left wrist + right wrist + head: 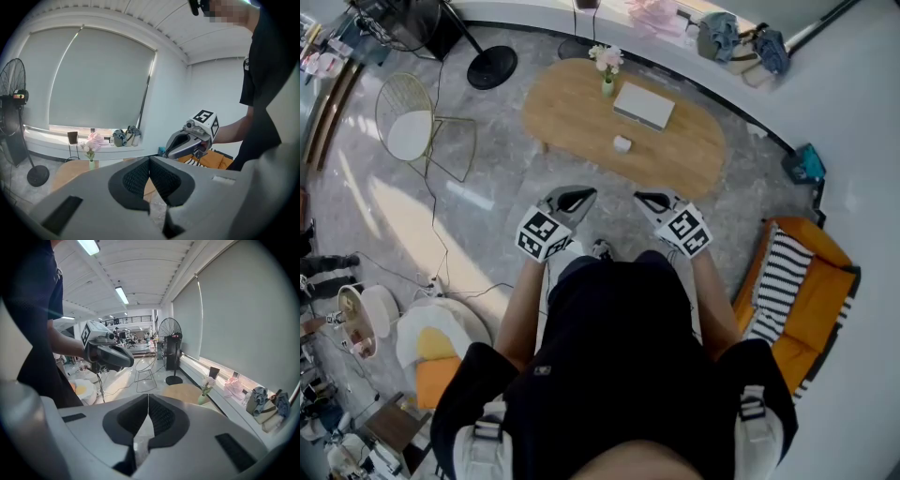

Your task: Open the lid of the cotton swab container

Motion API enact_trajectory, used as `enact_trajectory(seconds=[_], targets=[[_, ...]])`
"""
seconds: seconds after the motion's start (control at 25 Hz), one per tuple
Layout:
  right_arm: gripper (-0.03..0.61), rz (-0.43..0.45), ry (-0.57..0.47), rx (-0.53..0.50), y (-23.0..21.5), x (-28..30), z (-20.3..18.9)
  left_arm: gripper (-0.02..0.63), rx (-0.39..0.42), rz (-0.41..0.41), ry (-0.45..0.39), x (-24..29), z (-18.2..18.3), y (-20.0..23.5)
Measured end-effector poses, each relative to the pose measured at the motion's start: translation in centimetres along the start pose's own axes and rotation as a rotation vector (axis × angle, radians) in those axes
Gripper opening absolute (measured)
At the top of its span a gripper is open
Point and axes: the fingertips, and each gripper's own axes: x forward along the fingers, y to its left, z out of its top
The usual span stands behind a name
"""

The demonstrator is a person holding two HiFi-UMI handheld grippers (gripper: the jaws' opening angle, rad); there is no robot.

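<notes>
A small white container [622, 143] sits near the middle of the oval wooden table [581, 117], beyond both grippers and untouched. I cannot make it out in either gripper view. My left gripper [575, 197] and right gripper [650, 199] hang side by side over the floor, short of the table's near edge, each with its jaws shut and nothing between them. In the left gripper view the closed left gripper [150, 161] points toward the table [65, 176], with the right gripper [187, 140] to its right. The right gripper [148, 399] is also closed, and its view shows the left gripper [110, 357].
On the table stand a flat white box [644, 105] and a vase of flowers [607, 70]. A wire chair [412, 127] and a fan base [492, 66] are at the left. An orange striped seat [802, 291] is at the right. Bags [741, 42] lie on the window ledge.
</notes>
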Motion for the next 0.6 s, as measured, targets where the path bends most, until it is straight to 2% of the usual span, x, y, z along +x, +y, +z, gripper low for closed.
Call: enact_trajectory(seconds=[0.6], targets=[[-0.003, 0.015, 0.027, -0.025, 0.3, 1.9, 0.3, 0.0, -0.013, 0.022, -0.014, -1.7, -0.8, 1.3]])
